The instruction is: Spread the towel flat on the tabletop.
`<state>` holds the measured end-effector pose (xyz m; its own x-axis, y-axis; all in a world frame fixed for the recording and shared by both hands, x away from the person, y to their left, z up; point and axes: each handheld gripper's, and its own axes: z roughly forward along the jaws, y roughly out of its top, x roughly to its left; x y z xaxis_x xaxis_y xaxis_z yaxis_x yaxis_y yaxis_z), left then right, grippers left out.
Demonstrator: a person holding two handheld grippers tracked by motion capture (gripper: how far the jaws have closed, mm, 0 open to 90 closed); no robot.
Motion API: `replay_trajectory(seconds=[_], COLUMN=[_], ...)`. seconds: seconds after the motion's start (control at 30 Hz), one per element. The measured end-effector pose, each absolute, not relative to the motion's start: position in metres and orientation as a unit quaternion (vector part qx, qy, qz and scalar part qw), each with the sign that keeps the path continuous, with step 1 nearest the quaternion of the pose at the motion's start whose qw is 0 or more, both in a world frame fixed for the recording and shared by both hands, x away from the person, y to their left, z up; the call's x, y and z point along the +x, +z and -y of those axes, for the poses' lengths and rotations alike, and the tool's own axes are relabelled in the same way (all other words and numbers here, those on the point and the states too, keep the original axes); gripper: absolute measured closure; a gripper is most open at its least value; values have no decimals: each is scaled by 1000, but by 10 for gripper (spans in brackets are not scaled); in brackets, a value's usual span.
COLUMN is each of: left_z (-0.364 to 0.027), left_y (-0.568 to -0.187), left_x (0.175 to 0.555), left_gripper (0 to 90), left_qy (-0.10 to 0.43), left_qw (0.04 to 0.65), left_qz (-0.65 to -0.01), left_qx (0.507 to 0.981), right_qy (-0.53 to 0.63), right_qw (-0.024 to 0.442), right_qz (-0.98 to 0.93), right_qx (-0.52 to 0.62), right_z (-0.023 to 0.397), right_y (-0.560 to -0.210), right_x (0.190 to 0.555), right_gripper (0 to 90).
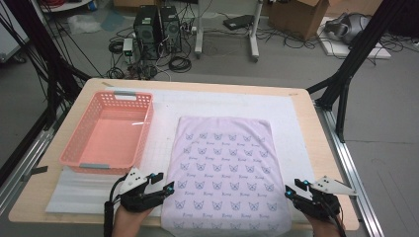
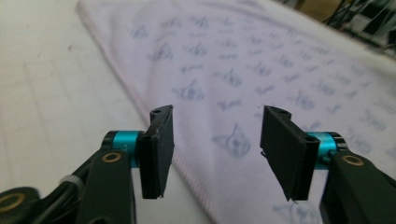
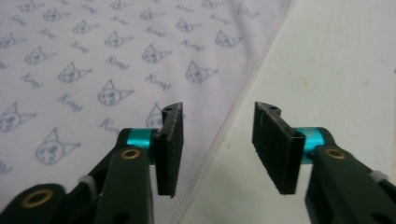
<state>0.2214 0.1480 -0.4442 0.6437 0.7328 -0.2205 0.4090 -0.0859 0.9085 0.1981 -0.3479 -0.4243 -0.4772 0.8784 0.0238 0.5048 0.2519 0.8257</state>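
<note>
A pale lilac cloth (image 1: pixel 225 168) printed with small blue cat faces lies flat on the white mat, its near end at the table's front edge. My left gripper (image 1: pixel 165 181) stands open at the cloth's near left edge. In the left gripper view the cloth (image 2: pixel 243 70) and its hem lie under the gap of the left gripper (image 2: pixel 217 137), nothing pinched. At the cloth's near right corner my right gripper (image 1: pixel 291 188) is open. The right gripper view has the cloth's (image 3: pixel 93 56) hem running below the right gripper (image 3: pixel 217 133), with nothing between the pads.
A pink plastic basket (image 1: pixel 74 143) with nothing in it stands on the table's left side, beside the cloth. The white mat (image 1: pixel 232 101) covers most of the wooden table (image 1: pixel 316 128). Computers, cables and boxes lie on the floor beyond the far edge.
</note>
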Motion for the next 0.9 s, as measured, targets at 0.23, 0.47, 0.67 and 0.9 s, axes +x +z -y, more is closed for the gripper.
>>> replay_trajectory(seconds=[0.23, 0.47, 0.67, 0.9], left_z=[-142, -147, -149, -151], left_y=[-433, -432, -434, -434], left_x=[217, 220, 226, 226], left_gripper=[192, 190, 202, 206], left_qy=[170, 178, 176, 175], left_qw=[571, 580, 580, 578], left_qz=[-372, -363, -367, -369], left_qx=[712, 707, 705, 706], right_qy=[419, 440, 445, 438], right_qw=[250, 266, 266, 265], right_qz=[-761, -738, -729, -736], right_qx=[427, 437, 447, 443], right_z=[340, 341, 343, 341], right_y=[-419, -416, -417, -419], right_x=[198, 197, 201, 205], right_gripper=[403, 250, 209, 209])
